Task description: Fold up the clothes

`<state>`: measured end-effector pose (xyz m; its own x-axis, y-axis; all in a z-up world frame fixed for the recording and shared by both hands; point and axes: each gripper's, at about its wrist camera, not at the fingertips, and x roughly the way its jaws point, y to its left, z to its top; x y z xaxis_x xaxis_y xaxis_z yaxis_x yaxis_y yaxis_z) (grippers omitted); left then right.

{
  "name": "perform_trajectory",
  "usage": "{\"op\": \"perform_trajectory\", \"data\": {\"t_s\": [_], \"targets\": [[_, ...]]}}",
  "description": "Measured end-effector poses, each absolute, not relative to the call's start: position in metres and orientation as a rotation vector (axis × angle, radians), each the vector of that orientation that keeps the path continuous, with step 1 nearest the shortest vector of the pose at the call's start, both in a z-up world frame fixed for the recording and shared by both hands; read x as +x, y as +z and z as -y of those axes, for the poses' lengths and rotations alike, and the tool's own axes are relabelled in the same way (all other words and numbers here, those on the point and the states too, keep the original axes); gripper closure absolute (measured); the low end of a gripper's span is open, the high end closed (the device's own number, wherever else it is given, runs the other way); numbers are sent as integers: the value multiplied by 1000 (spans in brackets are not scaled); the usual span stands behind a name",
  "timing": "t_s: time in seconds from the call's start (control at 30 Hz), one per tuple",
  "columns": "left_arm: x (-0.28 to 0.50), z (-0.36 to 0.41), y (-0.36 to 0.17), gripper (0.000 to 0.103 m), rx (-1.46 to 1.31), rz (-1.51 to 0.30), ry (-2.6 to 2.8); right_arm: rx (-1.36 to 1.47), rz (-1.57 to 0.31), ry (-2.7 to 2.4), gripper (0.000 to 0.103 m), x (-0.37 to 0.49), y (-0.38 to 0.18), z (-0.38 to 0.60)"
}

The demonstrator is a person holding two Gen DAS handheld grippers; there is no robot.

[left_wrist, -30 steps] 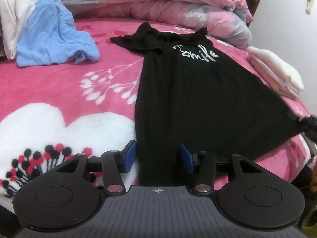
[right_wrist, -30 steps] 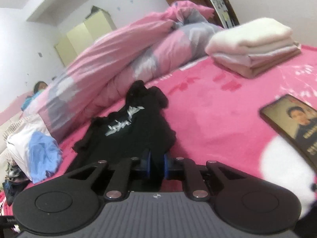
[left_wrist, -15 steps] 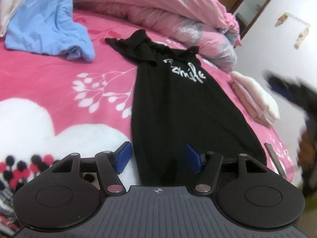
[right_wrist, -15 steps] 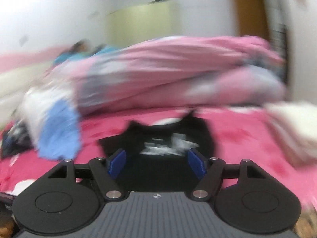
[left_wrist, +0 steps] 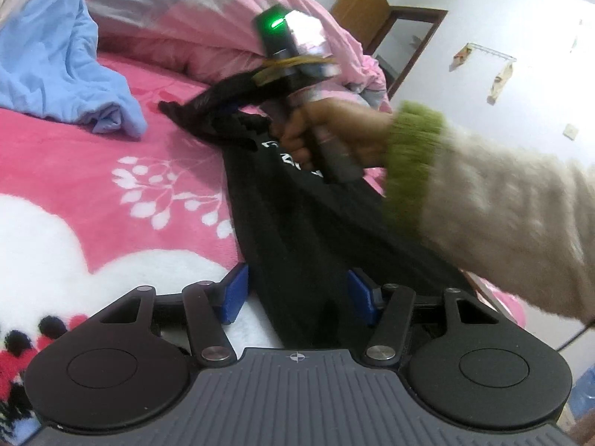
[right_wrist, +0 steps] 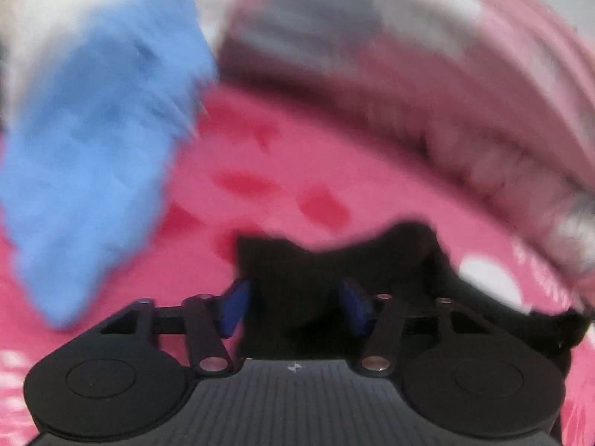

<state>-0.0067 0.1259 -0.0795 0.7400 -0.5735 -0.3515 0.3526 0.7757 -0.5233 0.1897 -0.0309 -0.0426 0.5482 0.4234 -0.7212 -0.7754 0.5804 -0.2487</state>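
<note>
Pink fleece blanket [left_wrist: 93, 186] with white flower print covers the bed; a black garment [left_wrist: 297, 245] lies on it, laid out long. Its long axis runs from the near edge by the left gripper [left_wrist: 297, 293] away toward the heaped pink quilt [left_wrist: 208, 26] at the back, collar end farthest. White lettering on the chest is partly hidden.

Around it: a crumpled light blue garment [left_wrist: 63, 55] lies left of the black one's far end, near it, with pink blanket showing between them. A wooden door frame [left_wrist: 405, 37] and white wall stand beyond the quilt.

In the way: a person's hand [left_wrist: 327, 130], in a cream sleeve [left_wrist: 502, 223] with green cuff, crosses the left wrist view over the upper half of the black garment, holding the right gripper [right_wrist: 295, 304] by its handle. That tool carries a lit green lamp and reaches to the garment's far left corner. It hides the collar and most of the print.

Left gripper: jaws stand apart and are closing; the garment's near hem sits between the blue pads [left_wrist: 234, 293], which do not press on it.

Right gripper: the wrist view is badly blurred. Jaws apart and closing, black cloth between them, pads clear of it as far as can be told. The blue garment shows upper left in this view, quilt upper right.
</note>
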Motion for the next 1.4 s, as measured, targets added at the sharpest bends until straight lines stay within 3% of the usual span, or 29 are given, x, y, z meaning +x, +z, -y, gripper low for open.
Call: {"op": "perform_trajectory", "data": {"t_s": [0.03, 0.07, 0.1, 0.43, 0.67, 1.0, 1.1, 1.27, 1.4], "targets": [[-7, -126, -80, 45, -451, -523, -530, -573, -708, 767, 65, 200, -48, 32], [-7, -127, -80, 45, -458, -521, -535, -539, -733, 785, 89, 204, -44, 36], [-7, -128, -81, 45, -466, -519, -539, -505, -758, 802, 102, 207, -39, 39], [-8, -129, -83, 44, -489, -510, -545, -107, -712, 844, 102, 256, 47, 33], [-6, -129, -86, 44, -494, -505, -547, 108, -765, 852, 102, 294, 36, 3], [-11, -130, -85, 44, -502, -502, -552, 90, -831, 876, 102, 304, -14, -27], [-10, -131, -85, 44, -506, -502, -555, 69, -876, 846, 98, 311, -21, -30], [-9, -132, -86, 44, -508, -500, -557, 149, -863, 839, 76, 302, 10, 9], [-8, -133, -86, 44, -516, -503, -562, 218, -800, 869, 74, 272, 60, 71]]}}
